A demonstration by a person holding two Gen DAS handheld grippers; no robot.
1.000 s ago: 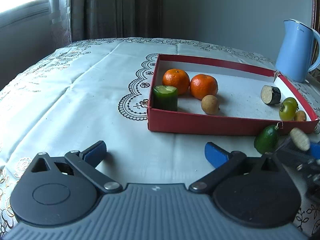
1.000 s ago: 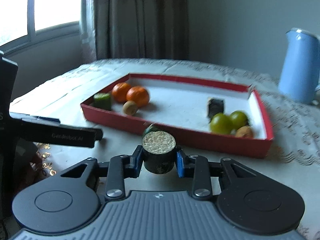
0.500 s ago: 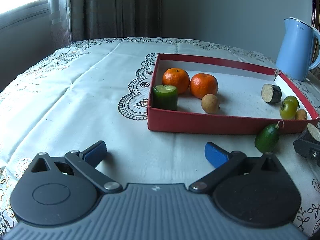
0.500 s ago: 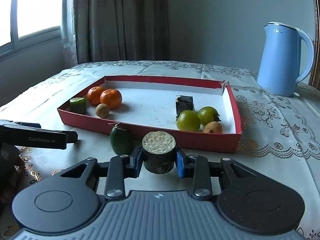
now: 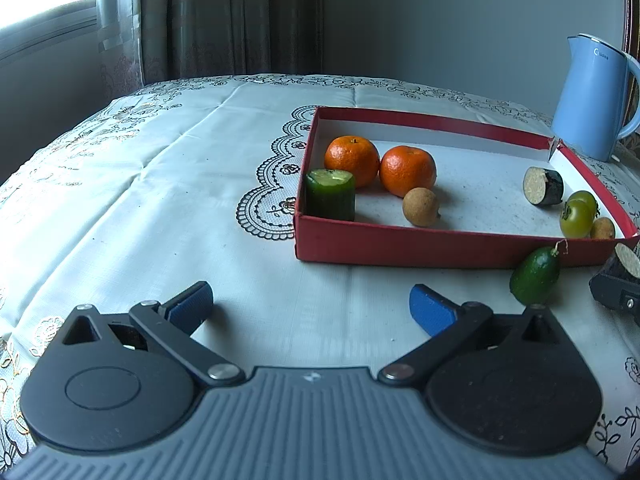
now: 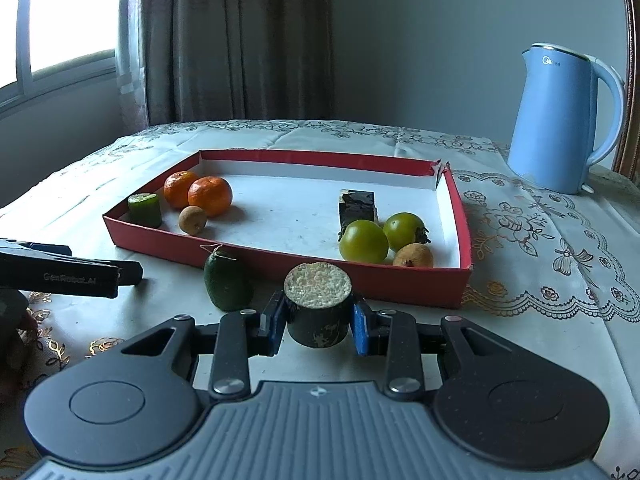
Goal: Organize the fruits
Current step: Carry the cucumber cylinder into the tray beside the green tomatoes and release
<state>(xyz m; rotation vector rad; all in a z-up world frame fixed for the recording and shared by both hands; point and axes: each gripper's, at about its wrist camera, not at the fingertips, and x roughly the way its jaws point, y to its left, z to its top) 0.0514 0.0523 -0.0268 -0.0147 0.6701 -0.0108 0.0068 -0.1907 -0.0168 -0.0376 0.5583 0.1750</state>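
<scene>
Clamped dark chunk [image 6: 318, 306], clearest right-wrist

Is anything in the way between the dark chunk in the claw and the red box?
Only the red box's near wall, which the dark eggplant chunk in the right gripper must clear. The green avocado-like fruit sits off to its left.

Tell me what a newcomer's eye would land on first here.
First, the dark eggplant chunk clamped in the right tongs, pale cut face up, just short of the red tray. Then the two oranges bright in the tray's far left corner. A green avocado lies on the tablecloth against the tray's near wall.
</scene>
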